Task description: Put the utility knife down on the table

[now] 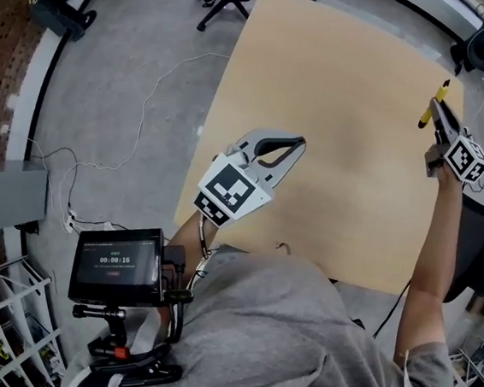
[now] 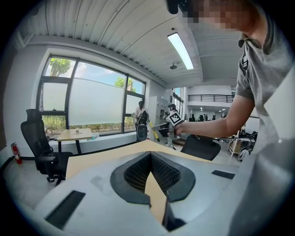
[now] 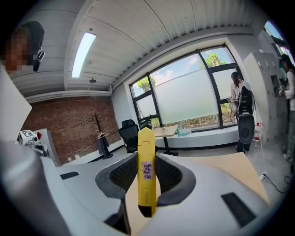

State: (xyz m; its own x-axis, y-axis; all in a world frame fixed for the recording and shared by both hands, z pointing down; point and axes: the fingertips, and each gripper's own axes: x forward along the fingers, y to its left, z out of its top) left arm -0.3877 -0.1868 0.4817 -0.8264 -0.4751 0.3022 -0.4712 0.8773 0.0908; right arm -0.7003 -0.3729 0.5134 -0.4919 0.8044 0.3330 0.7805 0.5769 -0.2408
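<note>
A yellow utility knife [image 3: 146,170] with a small label stands between the jaws of my right gripper [image 3: 146,177], which is shut on it. In the head view the knife [image 1: 434,102] sticks out past the right gripper [image 1: 440,114], held in the air above the right edge of the tan table [image 1: 329,119]. My left gripper [image 1: 293,148] hovers over the table's near-left part, its tips together with nothing held. In the left gripper view the left gripper [image 2: 150,159] is shut and empty, and the right gripper with the knife [image 2: 155,133] shows far off.
A black office chair [image 1: 480,249] stands right of the table. A monitor on a stand [image 1: 116,263] and cables [image 1: 134,148] sit on the floor at left. Another chair base [image 1: 222,1] lies beyond the table's far edge. People stand by the windows [image 2: 139,110].
</note>
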